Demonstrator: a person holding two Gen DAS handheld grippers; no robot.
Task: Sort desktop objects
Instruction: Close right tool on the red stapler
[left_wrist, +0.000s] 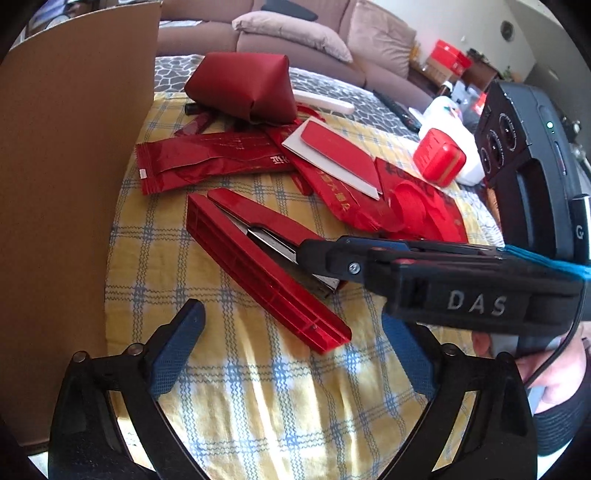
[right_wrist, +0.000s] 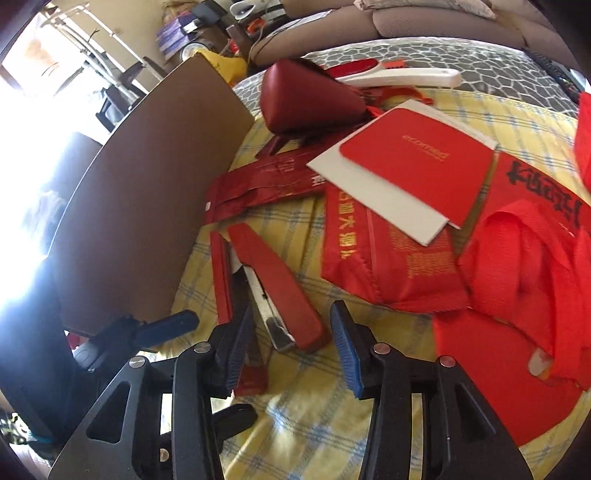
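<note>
While the right tool (right_wrist: 291, 343) sits spread around the near end of the red stapler (left_wrist: 258, 266), pads not yet clamped, sorting looks barely started. Left tool (left_wrist: 291, 347) hangs wide and empty, near the stapler's 6 o'clock end. Everything else remains piled from 12 to 2 o'clock: red packets (left_wrist: 207, 162), notebook (right_wrist: 417, 177), pouch (left_wrist: 240, 86), red tin (left_wrist: 439, 158). Yellow checked cloth (left_wrist: 258, 398) covers the counter; cardboard sheet (left_wrist: 70, 192) at 9 o'clock, sofa (left_wrist: 295, 33) beyond.
</note>
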